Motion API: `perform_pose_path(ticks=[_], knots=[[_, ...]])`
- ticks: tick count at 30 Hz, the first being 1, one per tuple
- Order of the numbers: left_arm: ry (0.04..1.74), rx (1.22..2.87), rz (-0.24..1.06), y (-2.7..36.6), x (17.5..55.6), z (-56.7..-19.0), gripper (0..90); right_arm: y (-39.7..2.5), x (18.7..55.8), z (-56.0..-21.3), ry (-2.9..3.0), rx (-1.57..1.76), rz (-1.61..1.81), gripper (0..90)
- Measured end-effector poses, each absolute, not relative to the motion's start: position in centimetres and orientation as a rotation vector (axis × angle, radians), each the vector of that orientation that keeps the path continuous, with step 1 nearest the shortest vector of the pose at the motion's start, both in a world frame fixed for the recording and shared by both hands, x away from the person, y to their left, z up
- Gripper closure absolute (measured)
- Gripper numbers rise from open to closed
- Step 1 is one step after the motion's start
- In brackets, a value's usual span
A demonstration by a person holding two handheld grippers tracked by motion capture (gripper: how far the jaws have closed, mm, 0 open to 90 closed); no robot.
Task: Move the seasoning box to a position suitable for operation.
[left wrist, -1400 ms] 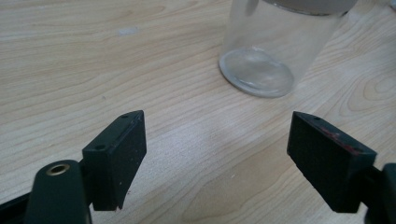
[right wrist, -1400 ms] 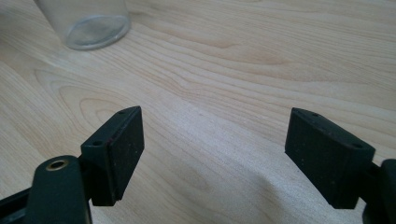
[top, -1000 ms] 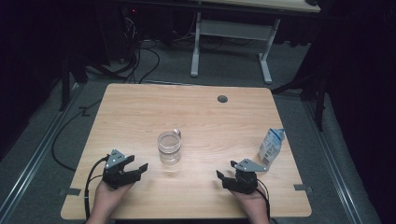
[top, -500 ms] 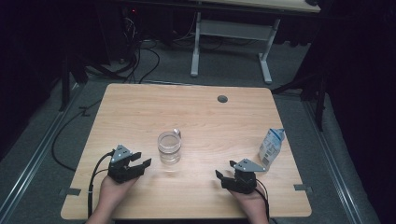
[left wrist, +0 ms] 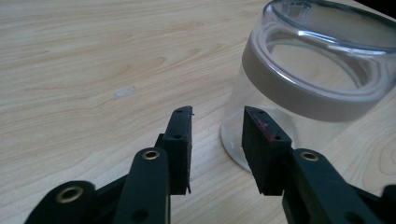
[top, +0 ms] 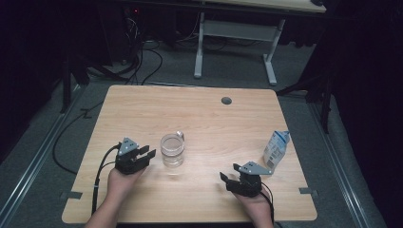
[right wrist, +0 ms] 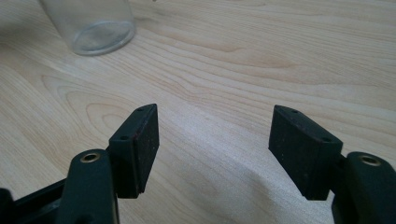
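Clear glass cup (top: 172, 149) upright near the middle of the wooden table (top: 199, 114), a little toward the near edge; looks empty. Small handle or tab at the far rim, too small to make out. Greyish band around the wall below the rim in the left gripper view (left wrist: 308, 88).

Left gripper (top: 146, 155) just beside the cup, on its left, jaws partly apart and holding nothing; tips close to the base, not touching as far as can be told. Right gripper (top: 228, 173) well apart from the cup, near the front edge, jaws wide apart, empty.

Handling, as a judgement: light, rigid, smooth-walled, likely slippery under hard pads; breakable if glass, prone to tip if pushed at the rim. Best hold probably across the lower or middle wall, below the band, with the jaws opened wider than now to span it. Firm but not crushing squeeze.

Small blue-and-white carton (top: 276, 148) at the right edge of the table, just beyond the right gripper. Print on it too small to read. No readable writing on the cup.
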State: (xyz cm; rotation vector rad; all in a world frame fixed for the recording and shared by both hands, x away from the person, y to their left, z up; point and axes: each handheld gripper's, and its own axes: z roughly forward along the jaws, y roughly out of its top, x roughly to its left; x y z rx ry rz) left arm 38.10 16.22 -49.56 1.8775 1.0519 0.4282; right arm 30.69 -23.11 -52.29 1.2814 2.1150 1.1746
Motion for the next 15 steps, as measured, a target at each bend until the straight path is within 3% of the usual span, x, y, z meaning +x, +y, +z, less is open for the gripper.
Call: perform_pose_path(ticks=[9,12,15], knots=[[1.033,1.84,0.443,15.0,39.3,-48.6,75.2,-23.3,30.6,-52.2,2.104,1.289,1.197,35.5],[1.036,1.809,0.458,15.0,39.5,-48.5,86.0,-23.3,30.7,-52.2,2.103,1.29,1.2,35.5],[1.031,1.821,0.464,14.9,39.6,-48.7,89.6,-23.3,30.6,-52.2,2.103,1.292,1.199,35.5]])
